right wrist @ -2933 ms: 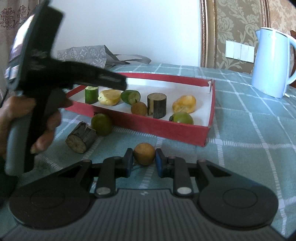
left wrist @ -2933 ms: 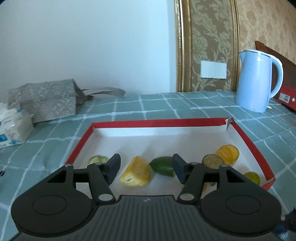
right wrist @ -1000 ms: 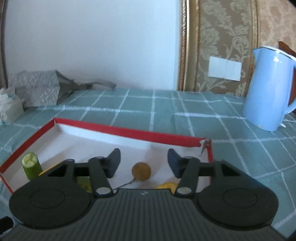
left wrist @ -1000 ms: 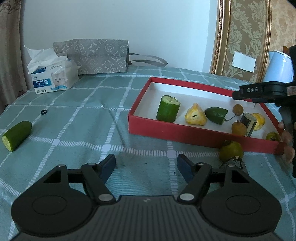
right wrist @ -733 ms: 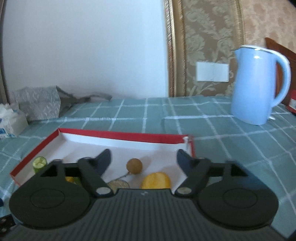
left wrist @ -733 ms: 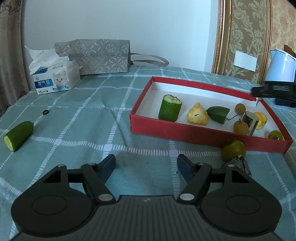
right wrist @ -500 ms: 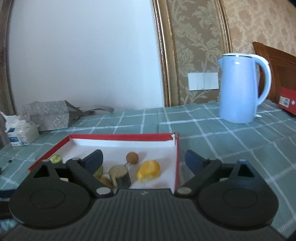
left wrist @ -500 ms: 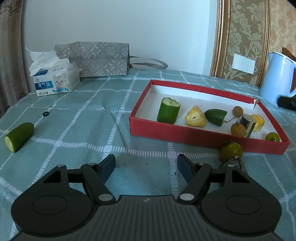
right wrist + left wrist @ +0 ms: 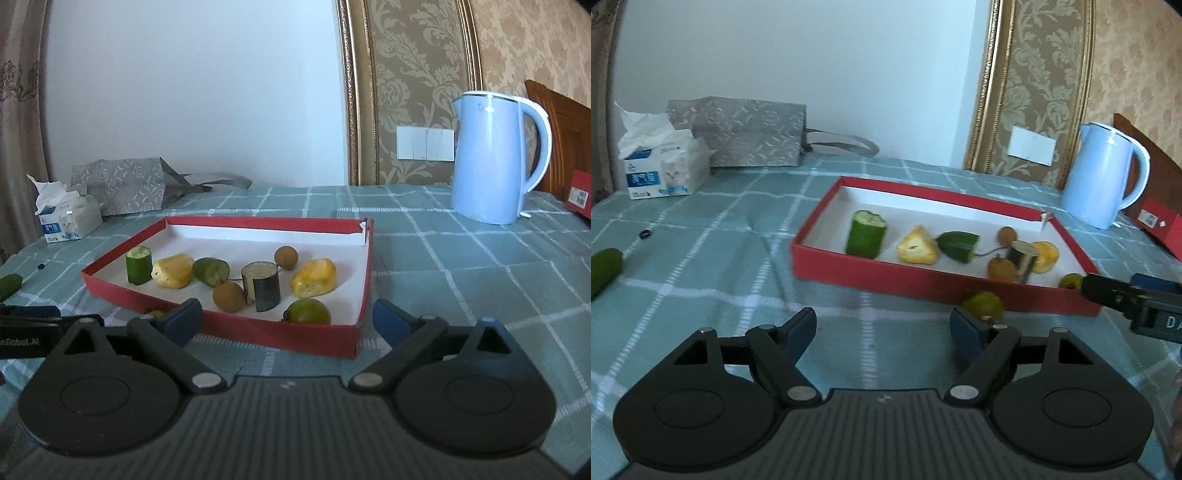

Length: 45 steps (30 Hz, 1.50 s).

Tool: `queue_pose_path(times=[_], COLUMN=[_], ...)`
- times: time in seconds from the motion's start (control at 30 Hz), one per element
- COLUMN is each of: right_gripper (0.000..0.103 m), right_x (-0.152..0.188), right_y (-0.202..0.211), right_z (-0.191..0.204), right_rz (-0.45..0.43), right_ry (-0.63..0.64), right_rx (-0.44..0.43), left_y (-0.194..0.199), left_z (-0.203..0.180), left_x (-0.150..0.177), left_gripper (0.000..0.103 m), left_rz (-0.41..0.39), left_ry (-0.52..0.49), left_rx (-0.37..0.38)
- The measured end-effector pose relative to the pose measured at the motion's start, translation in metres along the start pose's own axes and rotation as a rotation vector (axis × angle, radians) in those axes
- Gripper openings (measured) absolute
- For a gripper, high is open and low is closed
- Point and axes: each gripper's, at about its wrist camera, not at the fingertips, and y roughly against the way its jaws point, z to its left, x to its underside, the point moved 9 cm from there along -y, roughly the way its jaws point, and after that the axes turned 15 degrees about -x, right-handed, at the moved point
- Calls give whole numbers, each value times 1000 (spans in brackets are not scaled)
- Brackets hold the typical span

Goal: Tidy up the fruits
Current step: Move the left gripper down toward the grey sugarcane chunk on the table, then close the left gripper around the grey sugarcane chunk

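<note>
Green, round and likely slippery, the small fruit [image 9: 983,305] is awaiting a mid-body grip; both grippers [image 9: 882,326] [image 9: 287,317] are gaping empty, jaws just widened.

A home room is showing: damask wallpaper [image 9: 413,74], a kettle [image 9: 491,158] and tissues [image 9: 68,216] sitting on a checked-cloth table [image 9: 461,258].

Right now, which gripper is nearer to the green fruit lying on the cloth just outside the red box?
Left. The left gripper has the green fruit just beyond its right fingertip; the right gripper, jaws wide and empty, sits off toward the red box's other end.
</note>
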Motion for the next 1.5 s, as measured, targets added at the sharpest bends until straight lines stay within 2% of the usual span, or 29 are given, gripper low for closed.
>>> queue_pose_path(times=[0.1, 0.2, 0.5, 0.67, 0.87, 1.17, 1.4, 1.5], right_gripper=[99, 99, 100, 103, 103, 103, 103, 103], right_x=[0, 1, 2, 1, -1, -2, -1, 0], right_y=[0, -1, -4, -3, -1, 0, 0, 0], right_z=[0, 0, 5, 2, -3, -3, -4, -4], right_rz=[3, 10, 21, 12, 0, -10, -2, -1], right_ry=[-13, -16, -2, -13, -36, -39, -41, -36], right_rx=[-11, -8, -9, 7, 15, 24, 23, 26], left_y=[2, 5, 16, 13, 4, 3, -3, -3], left_z=[-8, -16, -41, -52, -58, -68, -67, -66], left_x=[2, 3, 6, 9, 11, 14, 17, 18], left_gripper=[80, 85, 85, 85, 85, 85, 85, 79], left_rz=[1, -11, -63, -50, -1, 0, 35, 38], left_ry=[-6, -18, -98, -141, -122, -152, -146, -142], left_rx=[0, 2, 8, 16, 33, 27, 26, 26])
